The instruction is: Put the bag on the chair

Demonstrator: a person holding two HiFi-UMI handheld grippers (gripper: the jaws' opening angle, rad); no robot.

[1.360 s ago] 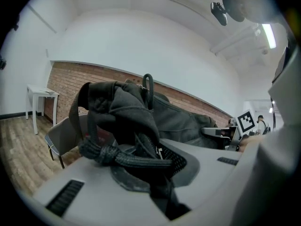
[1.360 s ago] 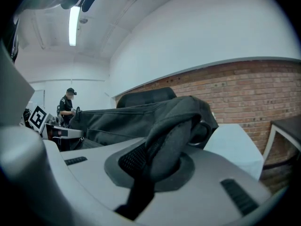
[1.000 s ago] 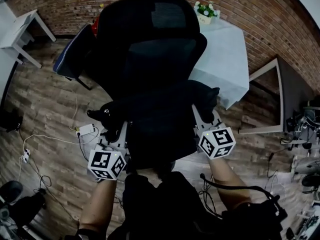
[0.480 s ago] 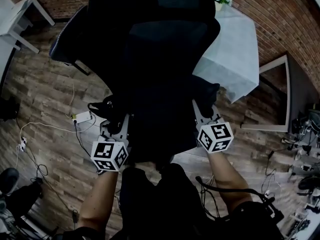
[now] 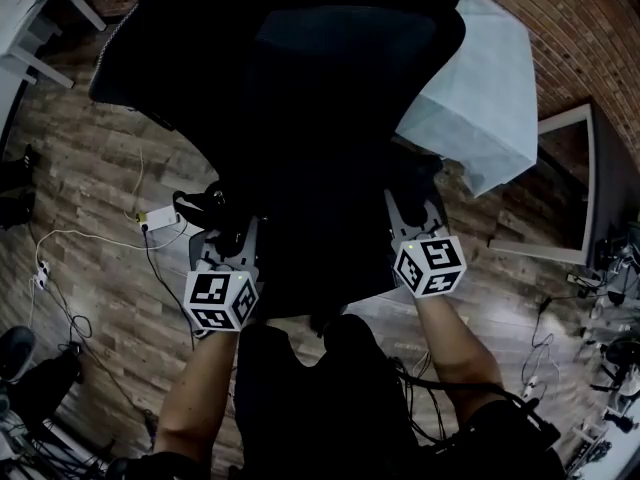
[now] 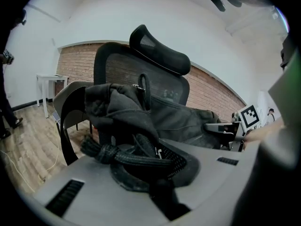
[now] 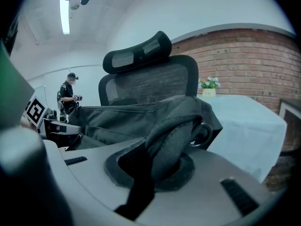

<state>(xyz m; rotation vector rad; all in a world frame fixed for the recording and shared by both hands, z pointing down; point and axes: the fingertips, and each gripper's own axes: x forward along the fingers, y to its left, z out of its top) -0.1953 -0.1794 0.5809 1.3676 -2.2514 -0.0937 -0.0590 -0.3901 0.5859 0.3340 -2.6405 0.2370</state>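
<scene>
A black bag (image 5: 320,238) hangs between my two grippers, right in front of the black office chair (image 5: 300,58). My left gripper (image 5: 232,253) is shut on a braided strap (image 6: 117,154) at the bag's left end. My right gripper (image 5: 412,213) is shut on a padded strap (image 7: 174,135) at its right end. In the left gripper view the bag (image 6: 178,121) stretches towards the chair's mesh back and headrest (image 6: 160,53). The right gripper view shows the bag (image 7: 117,117) level before the chair back (image 7: 150,79). The seat is hidden under the bag.
A table with a pale cloth (image 5: 480,98) stands right of the chair, flowers (image 7: 208,84) on it. A second dark chair (image 5: 130,68) and a white desk (image 5: 30,18) are at the left. Cables and a power strip (image 5: 155,218) lie on the wood floor. A person (image 7: 69,95) stands far off.
Both grippers have sunk with the bag still held between them, and the chair now fills more of the head view. Neither grip has changed.
</scene>
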